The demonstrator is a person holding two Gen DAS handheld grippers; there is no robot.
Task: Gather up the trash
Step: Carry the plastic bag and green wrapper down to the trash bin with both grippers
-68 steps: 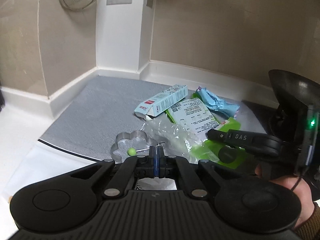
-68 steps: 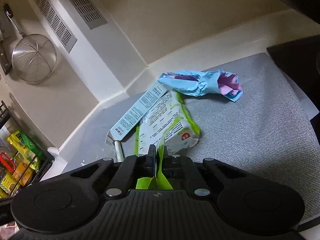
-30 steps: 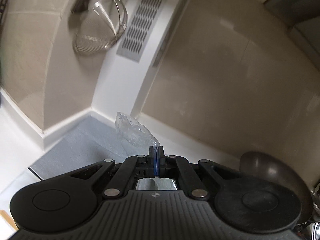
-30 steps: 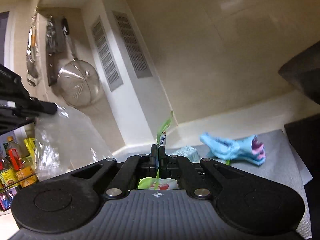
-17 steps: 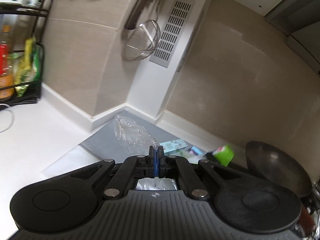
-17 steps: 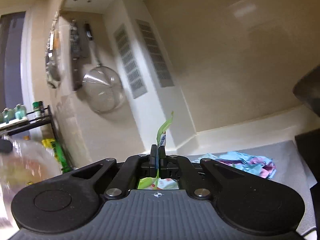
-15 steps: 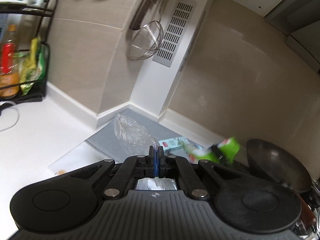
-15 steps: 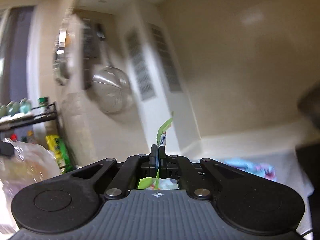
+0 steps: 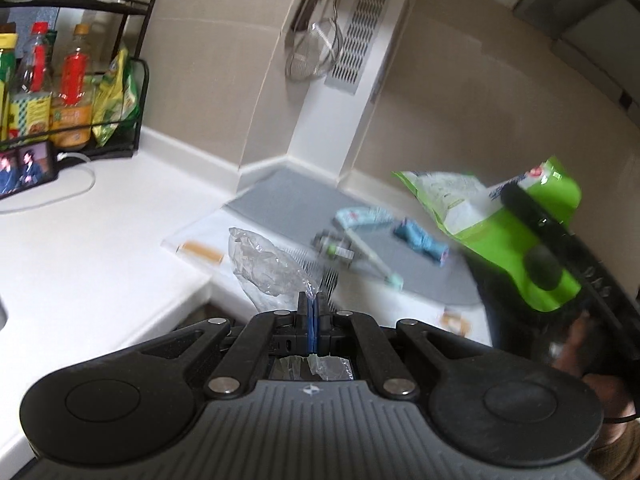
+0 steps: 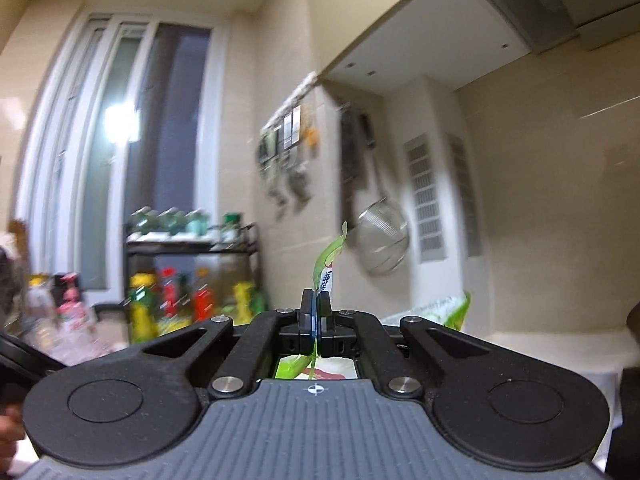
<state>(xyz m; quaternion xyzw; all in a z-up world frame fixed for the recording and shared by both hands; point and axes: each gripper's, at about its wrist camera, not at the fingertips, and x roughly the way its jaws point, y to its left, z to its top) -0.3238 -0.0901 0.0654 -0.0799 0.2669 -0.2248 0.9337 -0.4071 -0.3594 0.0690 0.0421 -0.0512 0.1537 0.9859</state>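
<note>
My left gripper (image 9: 311,305) is shut on a crumpled clear plastic bag (image 9: 266,268), held above the white counter's edge. My right gripper (image 10: 316,300) is shut on a green and white snack wrapper (image 10: 329,258); the same wrapper (image 9: 516,216) shows in the left wrist view at the right, lifted off the counter in the right gripper (image 9: 536,236). On the grey mat (image 9: 296,204) lie a light green carton (image 9: 360,216), a crumpled blue wrapper (image 9: 420,240) and a metal cookie cutter (image 9: 332,244), all blurred.
A black rack (image 9: 72,80) with bottles and packets stands at the left on the white counter (image 9: 80,248); it also shows in the right wrist view (image 10: 188,276). A phone (image 9: 24,174) with a cable lies by it. A mesh strainer (image 9: 312,56) hangs on the wall.
Both grippers have lifted their trash off the mat and pulled back and left. The right wrist view has swung left, from the mat to the rack and window.
</note>
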